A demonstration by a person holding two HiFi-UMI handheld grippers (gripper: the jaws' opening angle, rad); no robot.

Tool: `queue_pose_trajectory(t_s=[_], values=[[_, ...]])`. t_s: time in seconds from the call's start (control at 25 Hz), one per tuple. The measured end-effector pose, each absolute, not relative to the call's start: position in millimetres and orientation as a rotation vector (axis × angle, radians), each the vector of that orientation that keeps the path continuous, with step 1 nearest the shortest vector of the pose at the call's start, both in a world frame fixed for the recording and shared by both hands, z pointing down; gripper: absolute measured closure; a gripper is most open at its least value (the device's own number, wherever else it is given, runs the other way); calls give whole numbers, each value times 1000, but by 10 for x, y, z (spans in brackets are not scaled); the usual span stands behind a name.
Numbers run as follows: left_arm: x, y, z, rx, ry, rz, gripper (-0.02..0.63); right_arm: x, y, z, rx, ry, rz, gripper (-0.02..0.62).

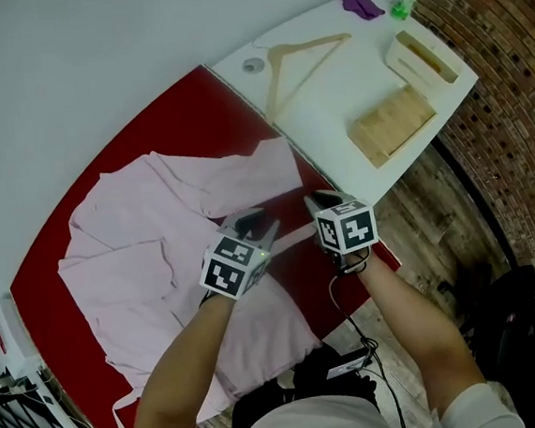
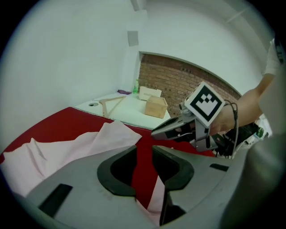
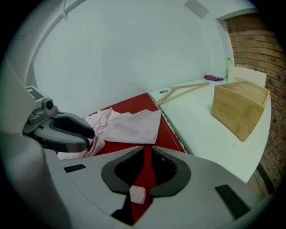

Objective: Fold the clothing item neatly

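Right now your left gripper [image 1: 249, 222] has its jaws a little apart, with a pale strip of the pink garment [image 1: 150, 267] lying loose in the gap and the pads not pressing on it. Your right gripper [image 1: 321, 198] has its jaws almost together, pinching a small fold of that same fabric. Otherwise the garment lies rumpled and partly folded on the red cover [image 1: 168, 114], left of both grippers, one corner close to the white table [image 1: 332, 99].
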State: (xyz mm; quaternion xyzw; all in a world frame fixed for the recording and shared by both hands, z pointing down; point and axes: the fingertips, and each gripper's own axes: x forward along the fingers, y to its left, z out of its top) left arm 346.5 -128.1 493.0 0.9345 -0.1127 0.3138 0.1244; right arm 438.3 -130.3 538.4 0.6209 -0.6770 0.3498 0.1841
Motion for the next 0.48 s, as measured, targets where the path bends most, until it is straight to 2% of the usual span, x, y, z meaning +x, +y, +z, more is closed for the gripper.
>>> queue_pose_trajectory(t_s=[0.16,0.48], values=[[3760,-1360,5065,2794,-301,1043,491,4446,-1310,5387,1751,-1925,978,565],[4282,-1370,5395,2921,-168,1327,485,4615,-1227,5397,1788,-1935,990,565]])
